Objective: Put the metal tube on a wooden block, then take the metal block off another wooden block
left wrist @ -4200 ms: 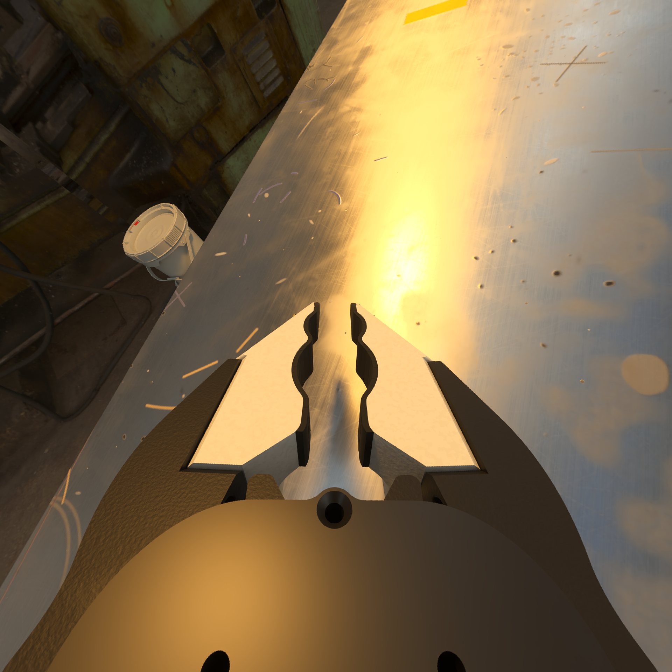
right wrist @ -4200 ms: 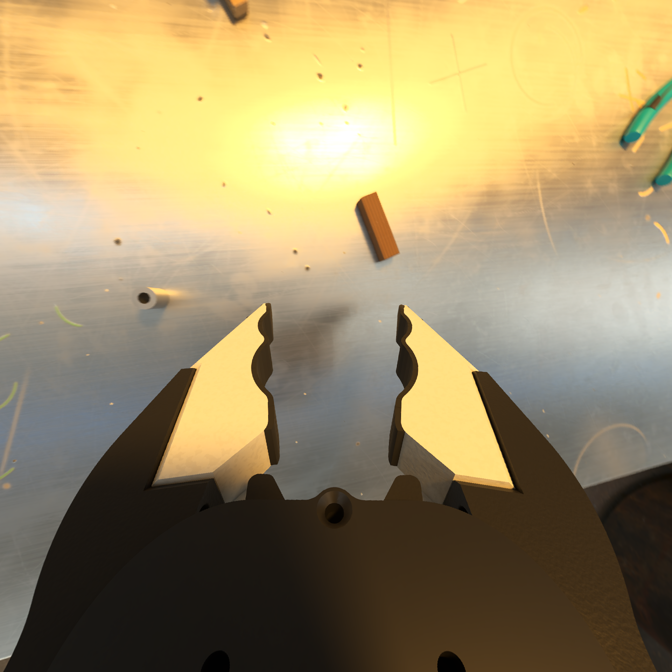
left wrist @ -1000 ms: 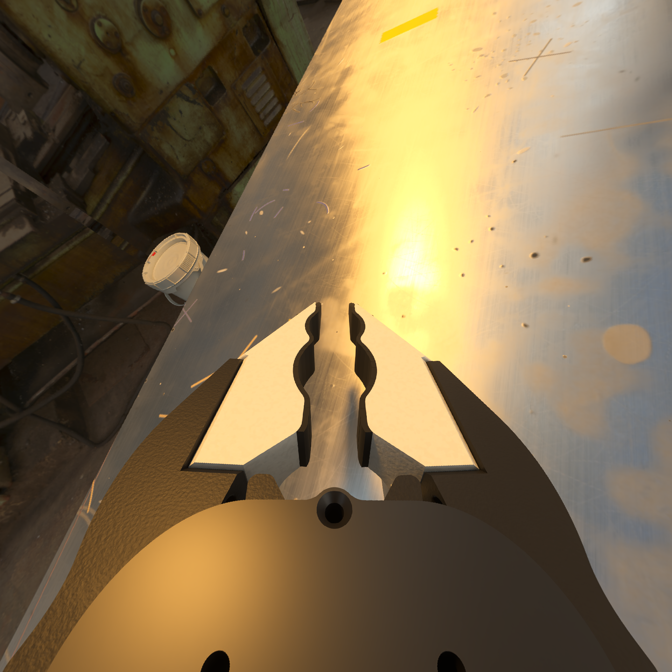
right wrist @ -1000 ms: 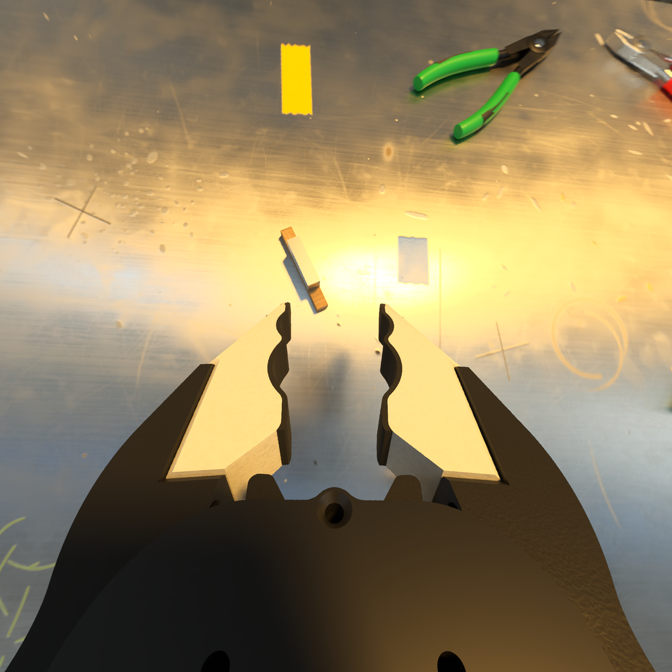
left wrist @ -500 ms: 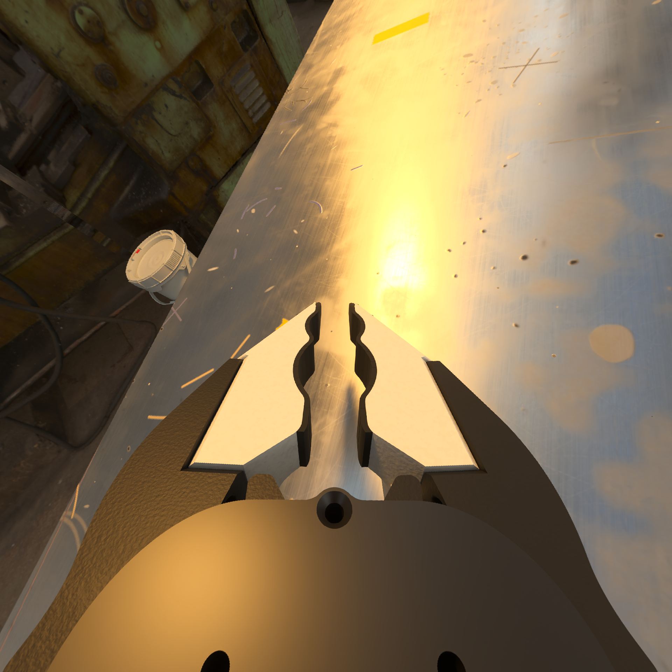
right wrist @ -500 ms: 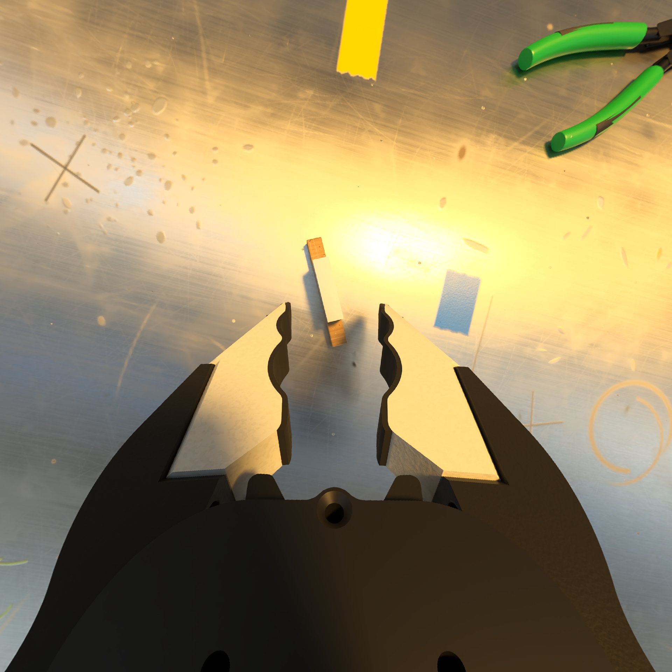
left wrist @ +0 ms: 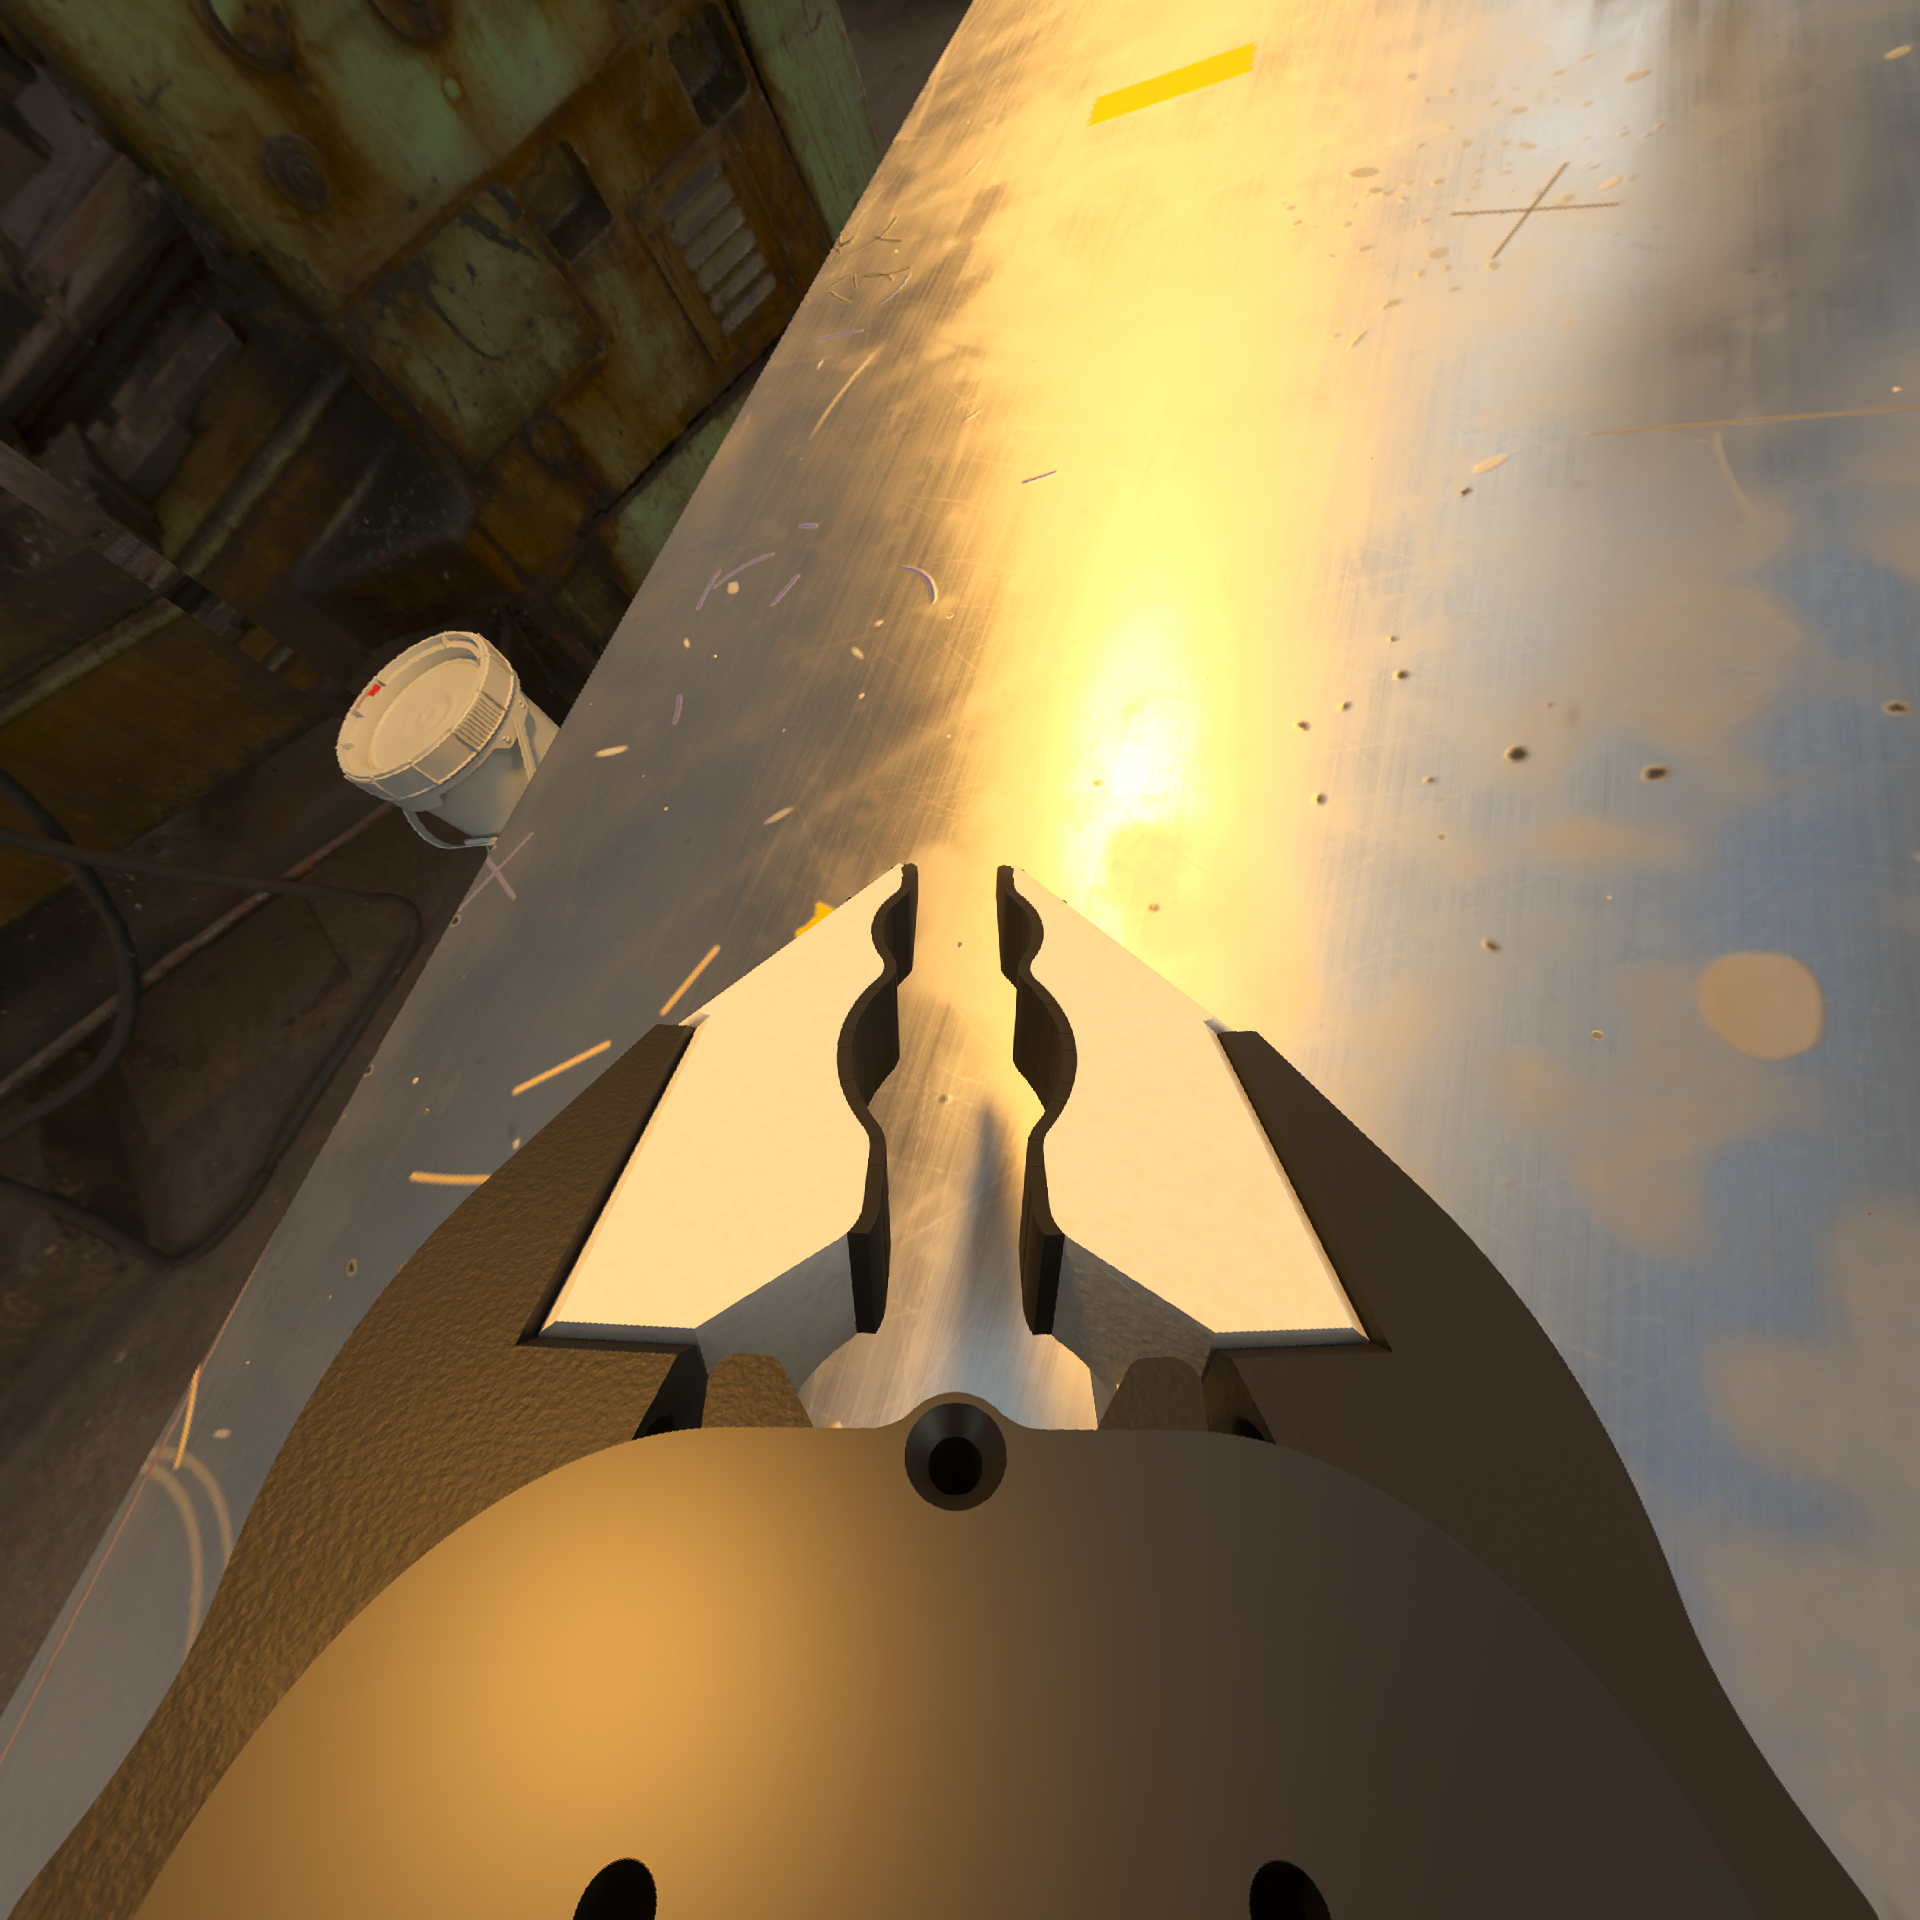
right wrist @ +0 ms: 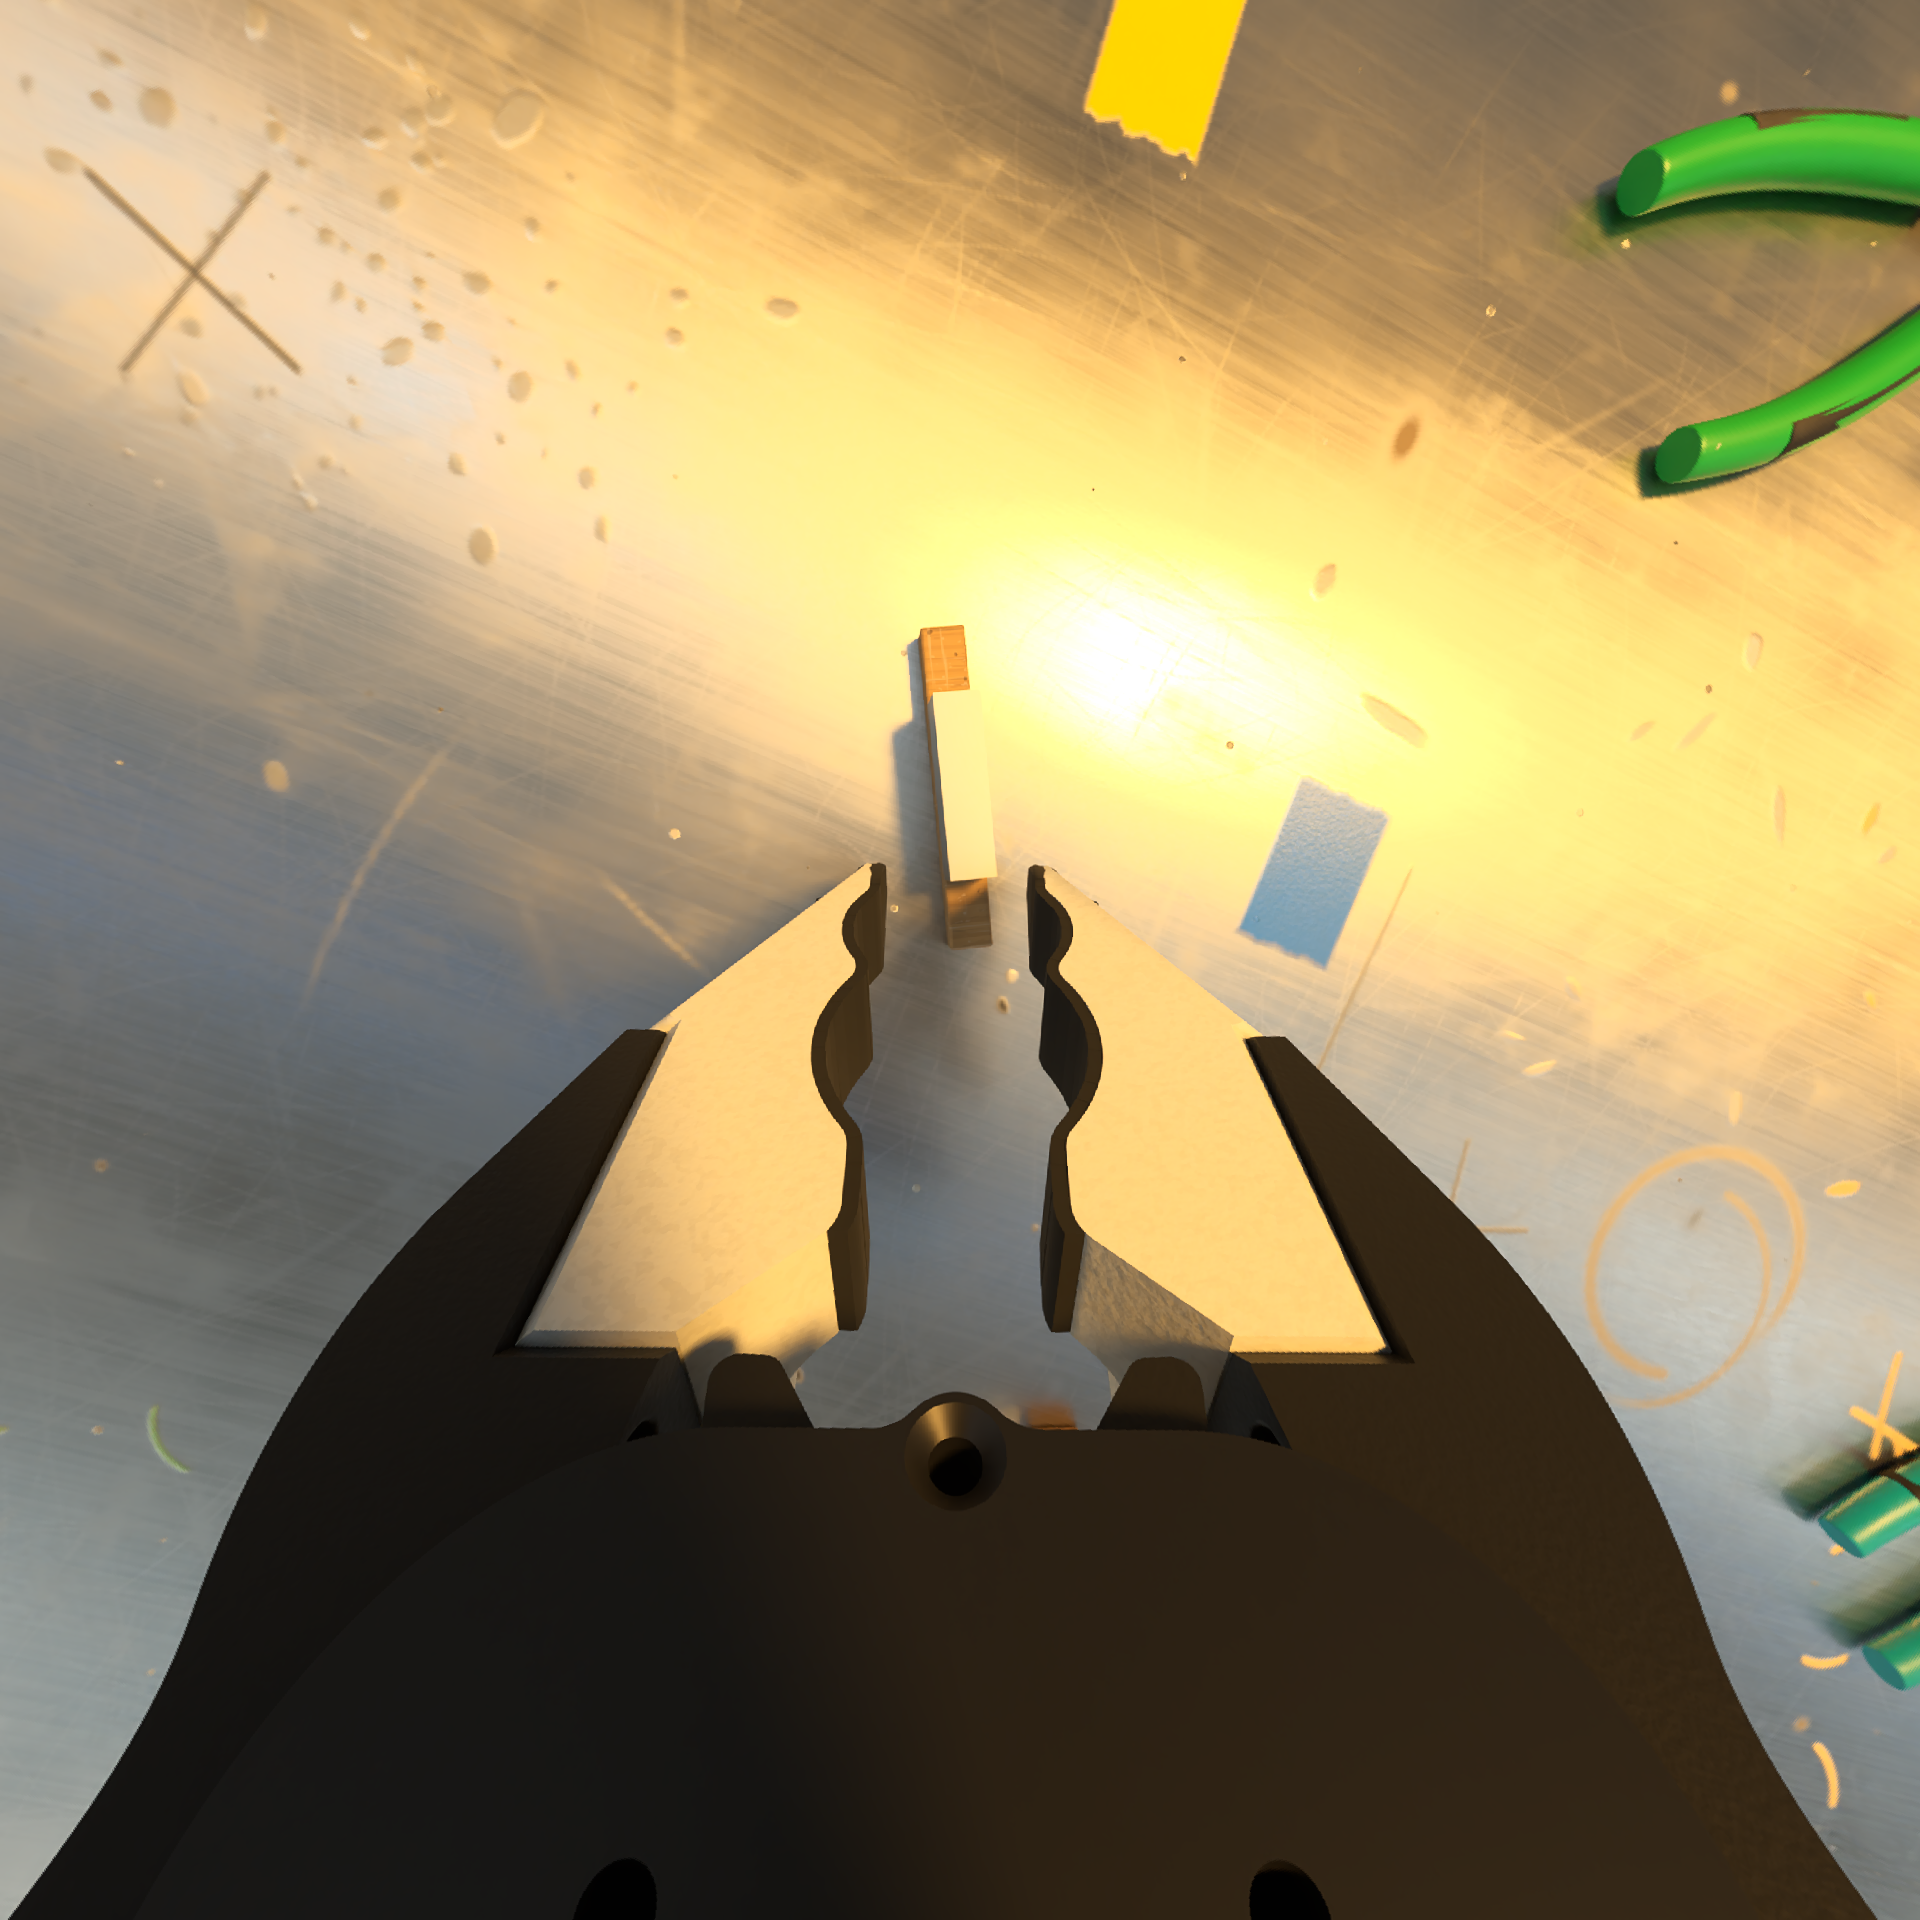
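Observation:
In the right wrist view a pale metal block [right wrist: 961,784] lies lengthwise on a thin wooden block [right wrist: 943,658] on the steel table [right wrist: 520,935]. The wood's near end [right wrist: 968,912] pokes out just past my right gripper [right wrist: 956,871]. The gripper is open by a moderate gap, and its fingertips [right wrist: 873,883] stand on either side of that near end without touching it. My left gripper [left wrist: 956,873] is empty, its jaws a narrow gap apart, low over bare table near the left edge. No metal tube or second wooden block shows in either view.
Green-handled pliers [right wrist: 1766,312] lie at the far right, with teal handles [right wrist: 1870,1517] at the near right. Yellow tape [right wrist: 1158,73] and blue tape [right wrist: 1311,871] are stuck to the table. A white bucket [left wrist: 436,727] stands on the floor beyond the table's left edge [left wrist: 582,748].
My right gripper has moved forward to the stacked blocks, lined up with their length, and its jaws have narrowed. The left gripper has only drifted slightly.

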You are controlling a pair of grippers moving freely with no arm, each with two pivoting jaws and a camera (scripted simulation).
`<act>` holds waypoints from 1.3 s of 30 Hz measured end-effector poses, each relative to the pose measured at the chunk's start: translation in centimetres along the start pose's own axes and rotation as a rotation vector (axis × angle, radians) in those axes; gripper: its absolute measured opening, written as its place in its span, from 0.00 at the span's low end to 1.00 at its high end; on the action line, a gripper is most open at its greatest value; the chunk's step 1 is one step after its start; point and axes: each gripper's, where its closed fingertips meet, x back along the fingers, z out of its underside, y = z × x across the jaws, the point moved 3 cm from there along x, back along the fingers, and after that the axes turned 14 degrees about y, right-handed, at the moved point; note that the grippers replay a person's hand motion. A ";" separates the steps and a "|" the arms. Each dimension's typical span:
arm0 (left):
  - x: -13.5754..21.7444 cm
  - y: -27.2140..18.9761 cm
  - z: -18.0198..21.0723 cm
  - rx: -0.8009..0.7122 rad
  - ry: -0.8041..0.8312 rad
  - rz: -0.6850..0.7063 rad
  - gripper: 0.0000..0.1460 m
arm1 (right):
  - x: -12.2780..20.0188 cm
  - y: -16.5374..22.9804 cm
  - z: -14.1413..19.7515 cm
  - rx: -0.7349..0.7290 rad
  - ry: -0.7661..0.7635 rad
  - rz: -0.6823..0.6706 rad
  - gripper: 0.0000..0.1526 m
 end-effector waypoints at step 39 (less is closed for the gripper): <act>0.1 0.0 0.0 0.003 -0.011 0.012 0.10 | 3.7 0.9 -3.6 0.142 0.065 0.138 0.06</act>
